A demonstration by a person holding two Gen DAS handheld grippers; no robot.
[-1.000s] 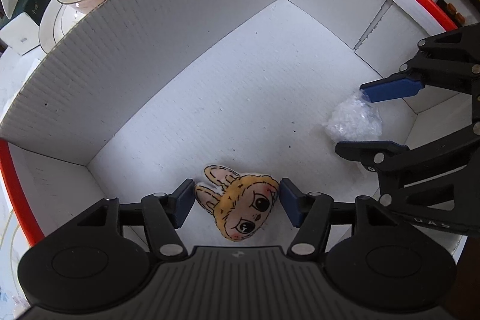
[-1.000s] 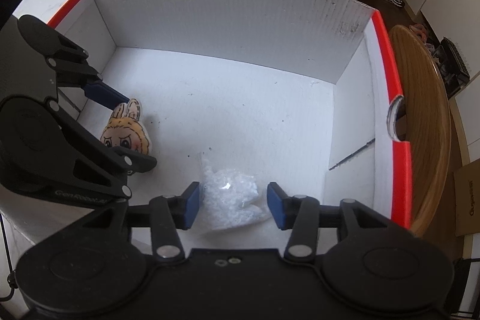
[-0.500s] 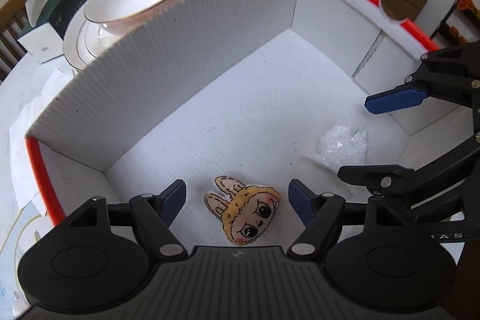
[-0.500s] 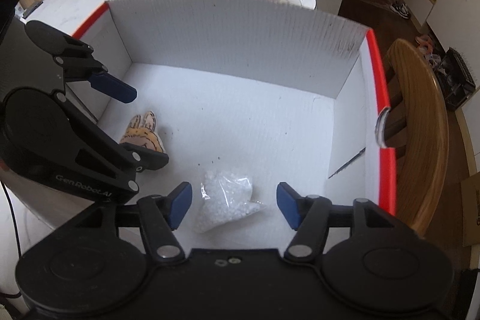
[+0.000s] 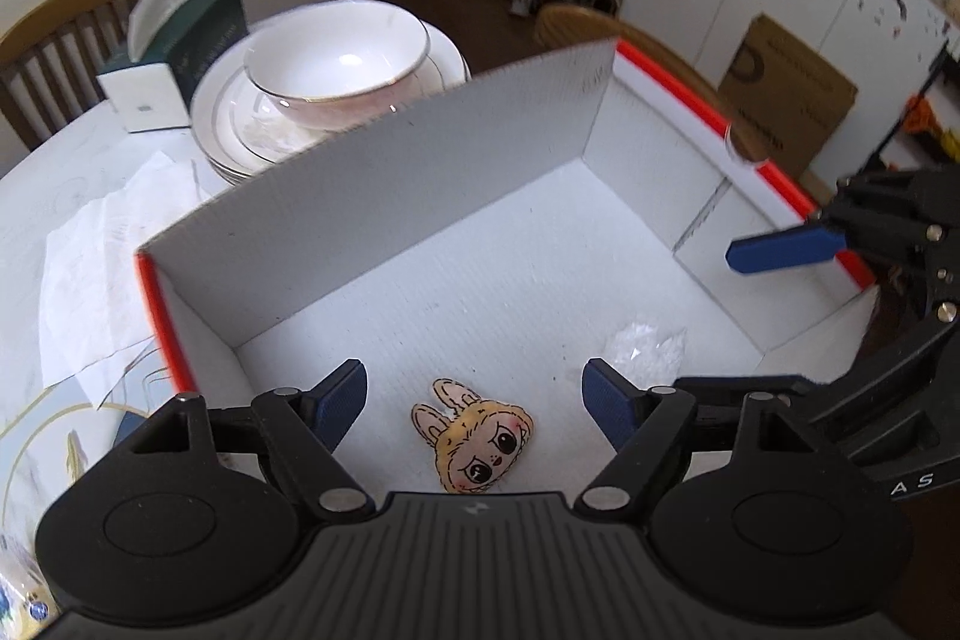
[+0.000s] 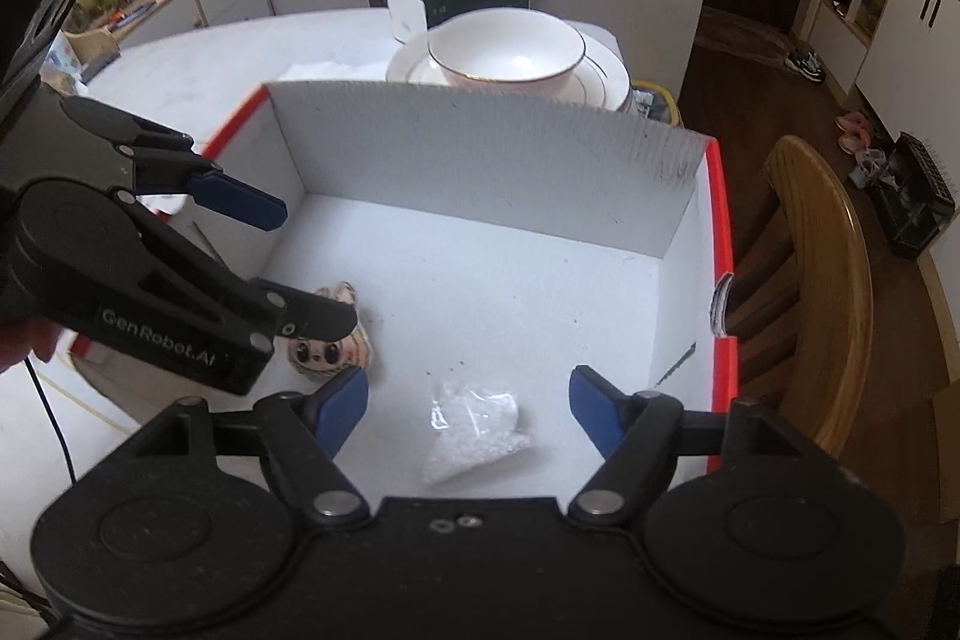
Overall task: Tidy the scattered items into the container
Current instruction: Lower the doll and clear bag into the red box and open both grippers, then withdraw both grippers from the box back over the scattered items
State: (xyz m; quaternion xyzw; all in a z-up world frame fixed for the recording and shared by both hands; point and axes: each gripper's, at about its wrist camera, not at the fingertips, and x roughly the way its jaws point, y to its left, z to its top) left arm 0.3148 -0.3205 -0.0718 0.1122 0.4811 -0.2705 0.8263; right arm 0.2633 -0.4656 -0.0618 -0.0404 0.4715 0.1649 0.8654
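A: Where are the task's things found, relative to the white box [image 5: 384,184]?

B: Both are seen lying flat on its floor; the rabbit-face charm [image 5: 474,445] below the left gripper [image 5: 474,400], the clear plastic bag [image 6: 471,427] below the right gripper [image 6: 468,400].

A: And the fingers?

B: Each pair has just been spread apart; nothing is clamped; each item is seen between its fingertips but untouched; the charm's ears are pointed toward the box's left wall.

A: What is left?

B: Withdrawal over the box's rim is judged likely.
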